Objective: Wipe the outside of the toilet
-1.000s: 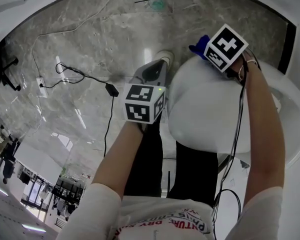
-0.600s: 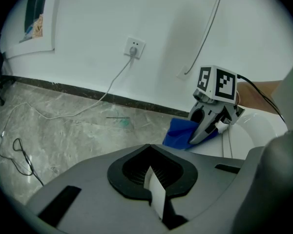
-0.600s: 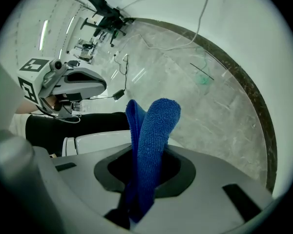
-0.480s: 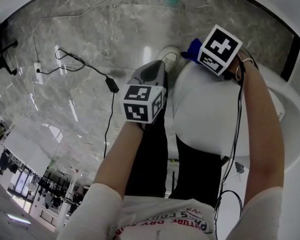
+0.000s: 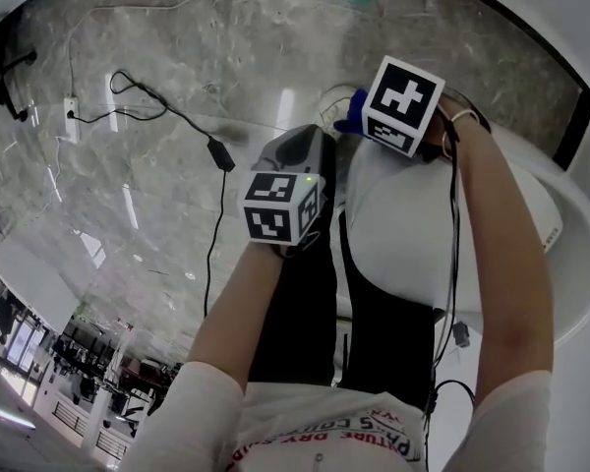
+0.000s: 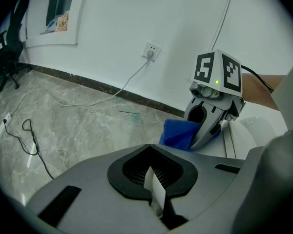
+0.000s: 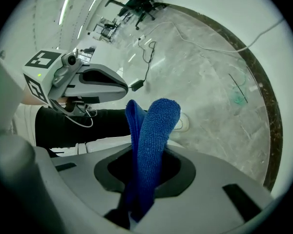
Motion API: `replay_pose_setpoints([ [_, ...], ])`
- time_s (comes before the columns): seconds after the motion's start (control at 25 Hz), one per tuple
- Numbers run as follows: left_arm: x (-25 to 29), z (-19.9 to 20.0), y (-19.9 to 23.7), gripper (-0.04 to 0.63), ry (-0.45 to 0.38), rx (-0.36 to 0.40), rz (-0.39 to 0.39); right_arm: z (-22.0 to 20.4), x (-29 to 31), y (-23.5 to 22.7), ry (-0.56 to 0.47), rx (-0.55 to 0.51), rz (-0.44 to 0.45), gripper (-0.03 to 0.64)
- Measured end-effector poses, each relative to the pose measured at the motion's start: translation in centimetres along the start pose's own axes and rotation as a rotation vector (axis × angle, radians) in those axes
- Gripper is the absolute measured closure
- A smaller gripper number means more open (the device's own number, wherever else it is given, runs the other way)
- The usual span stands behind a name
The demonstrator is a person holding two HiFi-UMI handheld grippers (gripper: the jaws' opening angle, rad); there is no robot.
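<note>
The white toilet [image 5: 403, 224] stands below me, between the person's black-trousered legs. At its far end my right gripper [image 5: 372, 121] is shut on a blue cloth [image 5: 348, 116], which lies against the toilet's outer edge. In the right gripper view the cloth [image 7: 154, 130] stands up out of the shut right gripper [image 7: 141, 179], with a strip of the toilet [image 7: 95, 145] behind it. My left gripper [image 5: 305, 136] hangs just left of the toilet, over the floor, shut with nothing in it. The left gripper view shows the right gripper [image 6: 212, 116] and the cloth [image 6: 178, 133] on the toilet [image 6: 254, 130].
A black cable with a power adapter [image 5: 219, 155] runs over the grey marble floor, from a socket strip [image 5: 71, 111]. A wall socket [image 6: 151, 50] has a white lead. A pale shoe-like object [image 5: 326, 101] lies beyond the toilet. Office chairs [image 6: 10, 57] stand far left.
My right gripper has carried the blue cloth leftward along the toilet's far end. The left gripper has stayed almost where it was.
</note>
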State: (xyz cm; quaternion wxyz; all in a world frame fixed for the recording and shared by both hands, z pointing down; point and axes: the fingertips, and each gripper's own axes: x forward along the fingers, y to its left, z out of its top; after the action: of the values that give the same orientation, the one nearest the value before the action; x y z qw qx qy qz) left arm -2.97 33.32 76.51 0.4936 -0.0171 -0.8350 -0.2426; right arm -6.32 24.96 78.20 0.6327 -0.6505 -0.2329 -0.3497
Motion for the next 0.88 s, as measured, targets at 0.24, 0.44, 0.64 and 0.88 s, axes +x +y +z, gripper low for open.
replay_pose_setpoints([
  [0.24, -1.5, -1.8, 2.5, 0.589, -0.017, -0.062, 0.03, 2.3, 1.7, 2.8, 0.045, -0.047, 0.073, 0.54],
  [0.44, -3.1, -2.9, 4.1, 0.589, -0.02, -0.089, 0.054, 3.0, 2.7, 4.3, 0.095, -0.068, 0.096, 0.54],
  [0.64, -4.7, -2.5, 4.5, 0.589, -0.03, -0.086, 0.068, 5.6, 2.0, 6.5, -0.064, 0.01, 0.164, 0.54],
  [0.88, -7.0, 2.4, 1.6, 0.589, -0.031, -0.024, 0.049, 7.5, -3.8, 8.1, -0.341, 0.219, 0.185, 0.54],
])
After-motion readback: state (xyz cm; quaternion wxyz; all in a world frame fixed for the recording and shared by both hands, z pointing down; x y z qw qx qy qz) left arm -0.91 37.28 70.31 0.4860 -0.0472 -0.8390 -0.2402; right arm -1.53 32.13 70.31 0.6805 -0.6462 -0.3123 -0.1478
